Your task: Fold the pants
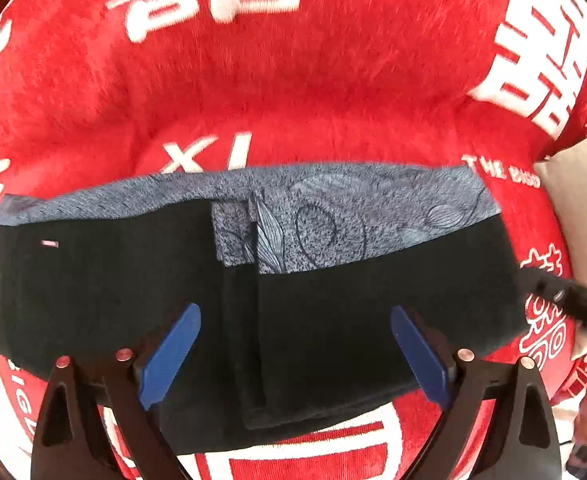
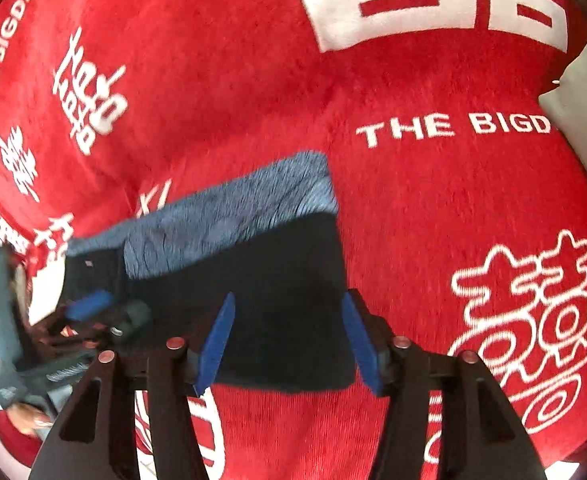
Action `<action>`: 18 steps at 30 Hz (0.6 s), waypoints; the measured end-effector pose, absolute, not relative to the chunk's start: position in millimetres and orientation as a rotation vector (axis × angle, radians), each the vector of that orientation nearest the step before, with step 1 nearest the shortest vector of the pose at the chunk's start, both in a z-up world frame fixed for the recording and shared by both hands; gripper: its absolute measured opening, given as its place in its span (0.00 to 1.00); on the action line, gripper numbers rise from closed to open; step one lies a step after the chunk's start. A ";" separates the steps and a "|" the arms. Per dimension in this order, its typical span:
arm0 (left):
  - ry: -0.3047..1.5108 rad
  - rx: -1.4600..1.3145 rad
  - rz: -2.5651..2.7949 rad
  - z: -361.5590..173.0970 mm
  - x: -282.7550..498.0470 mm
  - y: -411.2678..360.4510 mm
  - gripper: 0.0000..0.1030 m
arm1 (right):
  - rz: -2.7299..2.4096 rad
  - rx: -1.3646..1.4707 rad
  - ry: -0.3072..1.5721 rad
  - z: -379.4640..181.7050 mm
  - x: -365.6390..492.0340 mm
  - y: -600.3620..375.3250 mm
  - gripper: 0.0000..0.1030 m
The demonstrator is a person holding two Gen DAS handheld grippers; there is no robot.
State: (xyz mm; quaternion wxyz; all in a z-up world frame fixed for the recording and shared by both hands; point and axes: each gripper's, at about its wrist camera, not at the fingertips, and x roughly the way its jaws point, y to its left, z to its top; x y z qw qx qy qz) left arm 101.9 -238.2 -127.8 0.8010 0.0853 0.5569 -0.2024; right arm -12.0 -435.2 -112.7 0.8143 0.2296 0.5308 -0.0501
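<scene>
A red plush blanket [image 1: 293, 92] printed with white Chinese characters and the words "THE BIGDA…" covers the whole surface, rumpled into soft swells. At its far right edge a white pillow [image 1: 577, 200] pokes in; the right wrist view catches the same pillow [image 2: 577, 92] at its upper right.

The pants [image 1: 93, 300] lie in the middle of the blanket, folded down into a wide, flat bundle. Most of what shows is black fabric, with a band of grey-blue cloth patterned with fine leaf and shell line drawings running along the far edge and showing again in a patch near the centre. A small pale label sits on the black cloth toward the left. From the right wrist view the pants [image 2: 261, 280] have their right-hand edge and near corner squarely in front of the camera.

The left gripper [image 1: 293, 356] hangs over the near edge of the bundle, its blue fingers [image 1: 169, 360] spread wide with nothing between them but the cloth below. The right gripper [image 2: 289, 340] is likewise parted, its blue fingers [image 2: 359, 340] straddling the bundle's right corner, gripping nothing. Each gripper appears in the other's view: the right gripper [image 1: 565, 300] as a dark blurred shape at the pants' right end, the left gripper [image 2: 93, 304] smeared at the far left.
</scene>
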 end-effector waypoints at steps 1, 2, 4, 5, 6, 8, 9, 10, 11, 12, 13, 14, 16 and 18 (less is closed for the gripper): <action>1.203 0.175 -0.429 -126.3 101.5 -236.2 0.93 | -0.104 0.486 1.142 -113.8 -13.5 -432.3 0.59; 1.211 0.166 -0.417 -125.6 100.9 -233.5 0.93 | -0.109 0.479 1.150 -113.9 -16.3 -430.9 0.60; 1.226 0.158 -0.393 -125.3 98.2 -228.4 0.93 | -0.116 0.456 1.163 -113.5 -17.0 -424.5 0.66; 1.227 0.164 -0.365 -125.0 95.7 -224.5 0.93 | -0.116 0.446 1.175 -113.4 -18.1 -422.2 0.66; 1.227 0.173 -0.340 -124.9 93.3 -221.8 0.93 | -0.120 0.434 1.183 -112.0 -18.4 -417.8 0.68; 1.234 0.181 -0.286 -125.3 85.0 -214.4 0.93 | -0.123 0.404 1.197 -110.4 -19.7 -413.4 0.76; 1.241 0.170 -0.263 -125.6 81.3 -207.8 0.93 | -0.119 0.386 1.202 -109.1 -21.6 -411.3 0.78; 1.246 0.162 -0.249 -126.0 78.5 -203.4 0.93 | -0.112 0.366 1.206 -107.7 -22.8 -408.5 0.78; 1.251 0.153 -0.231 -126.4 74.8 -198.0 0.93 | -0.106 0.347 1.211 -106.4 -23.6 -405.7 0.78; 1.256 0.145 -0.204 -127.6 71.5 -191.4 0.93 | -0.097 0.319 1.219 -105.3 -23.7 -401.3 0.78; 1.260 0.136 -0.183 -129.0 68.9 -186.0 0.93 | -0.091 0.299 1.223 -104.6 -23.5 -398.2 0.78; 1.270 0.114 -0.170 -130.6 65.7 -178.9 0.93 | -0.084 0.270 1.229 -103.5 -23.0 -394.0 0.78; 1.282 0.080 -0.147 -133.4 61.6 -167.8 0.93 | -0.076 0.231 1.230 -102.0 -20.7 -386.1 0.78; 1.284 0.049 -0.120 -135.4 57.4 -155.9 0.93 | -0.062 0.200 1.235 -101.8 -17.5 -376.3 0.78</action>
